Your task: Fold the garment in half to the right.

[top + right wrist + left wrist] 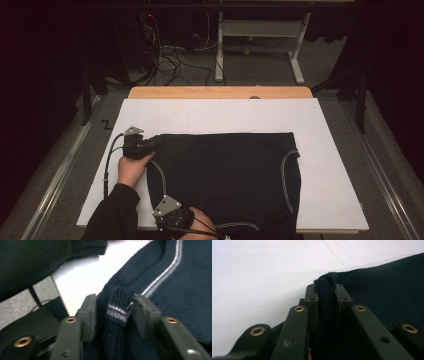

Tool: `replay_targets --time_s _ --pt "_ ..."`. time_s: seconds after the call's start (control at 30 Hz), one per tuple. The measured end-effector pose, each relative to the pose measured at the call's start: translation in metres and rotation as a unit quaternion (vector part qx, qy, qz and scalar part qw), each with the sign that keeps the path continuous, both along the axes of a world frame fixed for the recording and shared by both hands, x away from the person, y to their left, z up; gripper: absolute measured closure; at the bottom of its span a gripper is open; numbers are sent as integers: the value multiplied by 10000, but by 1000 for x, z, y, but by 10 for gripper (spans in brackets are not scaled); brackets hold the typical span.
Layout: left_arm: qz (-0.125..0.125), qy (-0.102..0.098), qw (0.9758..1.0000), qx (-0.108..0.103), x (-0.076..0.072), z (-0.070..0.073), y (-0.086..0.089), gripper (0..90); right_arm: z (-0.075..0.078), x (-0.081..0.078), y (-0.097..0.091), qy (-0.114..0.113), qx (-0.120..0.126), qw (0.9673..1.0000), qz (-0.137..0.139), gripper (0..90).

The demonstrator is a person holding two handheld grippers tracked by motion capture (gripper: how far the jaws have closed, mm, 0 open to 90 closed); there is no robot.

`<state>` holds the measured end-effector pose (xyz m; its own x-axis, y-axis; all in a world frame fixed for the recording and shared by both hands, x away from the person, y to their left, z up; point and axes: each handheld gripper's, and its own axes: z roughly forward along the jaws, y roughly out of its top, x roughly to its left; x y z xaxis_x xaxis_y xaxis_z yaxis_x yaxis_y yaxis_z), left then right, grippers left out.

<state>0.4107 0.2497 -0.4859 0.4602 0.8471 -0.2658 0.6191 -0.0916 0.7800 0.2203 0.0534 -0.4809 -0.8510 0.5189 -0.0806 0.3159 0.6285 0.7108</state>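
A dark navy knitted garment (225,175) with thin white stripes lies flat on a white board (210,115). My left gripper (150,145) is at its far left corner. In the left gripper view that gripper (325,286) is shut on a bunched fold of the navy garment (387,290). My right gripper (186,218) sits at the near left edge of the cloth. In the right gripper view a ribbed, striped fold of the garment (117,307) stands between the jaws of the right gripper (113,302), fills the gap and touches both pads.
The board rests on a wooden table (220,92) with grey floor around it. A white desk frame (260,30) and cables (170,60) stand beyond the far edge. A black sleeve (37,260) crosses near the right gripper. White board shows to the garment's right.
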Motion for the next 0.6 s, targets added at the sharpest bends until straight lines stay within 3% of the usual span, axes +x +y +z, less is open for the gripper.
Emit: replay_targets --time_s 0.07,0.27,0.37,0.47,0.6 --pt "1 1 10000 4 0 0 0 730 0 -1 1 87 85 9999 35 448" --pt "0 1 10000 3 0 0 0 730 -1 -5 7 50 163 9997 198 321" --pt "-1 -3 10000 -2 0 0 0 730 -2 -8 9 48 163 9995 279 300" --pt "-4 -5 10000 -9 -1 0 0 730 -5 -11 12 -93 29 9994 332 282" --pt "-2 -10 10000 -15 -1 0 0 729 -7 -14 14 -327 -167 9988 317 334"
